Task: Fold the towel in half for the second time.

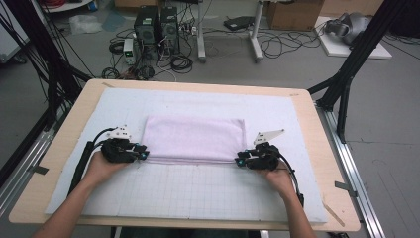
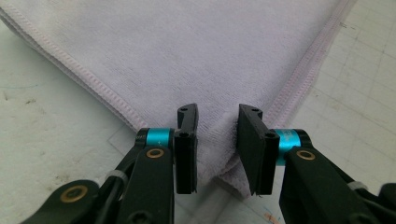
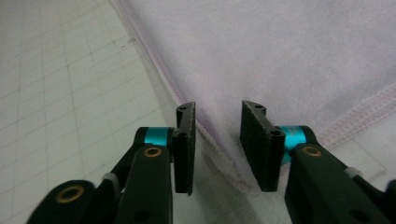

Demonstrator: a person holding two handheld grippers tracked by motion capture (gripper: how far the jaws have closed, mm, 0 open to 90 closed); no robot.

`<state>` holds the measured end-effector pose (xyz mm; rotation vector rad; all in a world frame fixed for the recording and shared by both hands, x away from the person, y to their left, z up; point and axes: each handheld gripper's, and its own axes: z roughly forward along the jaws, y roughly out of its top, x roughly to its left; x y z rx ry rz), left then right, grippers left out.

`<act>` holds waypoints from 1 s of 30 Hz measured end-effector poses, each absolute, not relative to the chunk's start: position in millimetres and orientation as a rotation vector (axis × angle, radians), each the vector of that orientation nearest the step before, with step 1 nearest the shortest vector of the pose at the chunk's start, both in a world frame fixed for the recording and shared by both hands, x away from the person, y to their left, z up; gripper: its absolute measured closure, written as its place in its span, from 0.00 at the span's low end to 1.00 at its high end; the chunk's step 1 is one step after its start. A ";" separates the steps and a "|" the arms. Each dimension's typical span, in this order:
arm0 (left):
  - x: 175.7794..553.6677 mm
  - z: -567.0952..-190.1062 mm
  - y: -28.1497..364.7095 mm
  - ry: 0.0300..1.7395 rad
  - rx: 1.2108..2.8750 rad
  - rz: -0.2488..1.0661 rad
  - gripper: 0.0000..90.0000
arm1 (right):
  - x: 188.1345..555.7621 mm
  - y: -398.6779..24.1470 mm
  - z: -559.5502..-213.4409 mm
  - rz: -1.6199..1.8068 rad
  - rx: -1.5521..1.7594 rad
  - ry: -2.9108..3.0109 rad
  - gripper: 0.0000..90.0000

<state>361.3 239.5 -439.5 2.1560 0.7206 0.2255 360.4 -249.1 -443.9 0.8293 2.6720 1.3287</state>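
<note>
I have a folded pale lilac towel [image 1: 194,139] lying flat on the white gridded mat [image 1: 198,191] that covers the bench [image 1: 317,124], set toward the middle and slightly to the far side.

Left tool [image 1: 140,154]: at the towel's near left corner. In the left gripper view the jaws stand apart with the stacked corner [image 2: 223,161] between them; I see no pad pressing on cloth.

Right tool [image 1: 241,161]: at the near right corner. In the right gripper view the jaws likewise stand apart, straddling the stitched hem [image 3: 219,144], with a gap on either side.

Handling assessment: the towel looks to me soft, light and limp, with a terry nap that should give the pads good purchase. It will sag and drape once lifted, and the folded layers may separate if only the top one is caught. I judge the best hold to be on the two near corners, biting across the hem where the cloth is thickest and taking in all layers, both sides lifted together to keep the edge straight.
</note>
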 end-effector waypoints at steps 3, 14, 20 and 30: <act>358.8 -439.3 238.2 0.711 2.165 0.241 0.81 | 362.2 -249.4 -442.4 1.350 0.819 2.676 0.77; 355.8 -439.8 236.3 0.715 2.173 0.267 0.81 | 366.6 -254.7 -437.4 1.332 0.844 2.637 0.74; 355.7 -434.5 234.9 0.740 2.162 0.295 0.97 | 364.2 -245.0 -438.0 1.237 0.751 2.687 0.98; 343.3 -427.6 237.0 0.720 2.138 0.274 0.97 | 354.9 -256.2 -423.0 1.283 0.749 2.685 0.98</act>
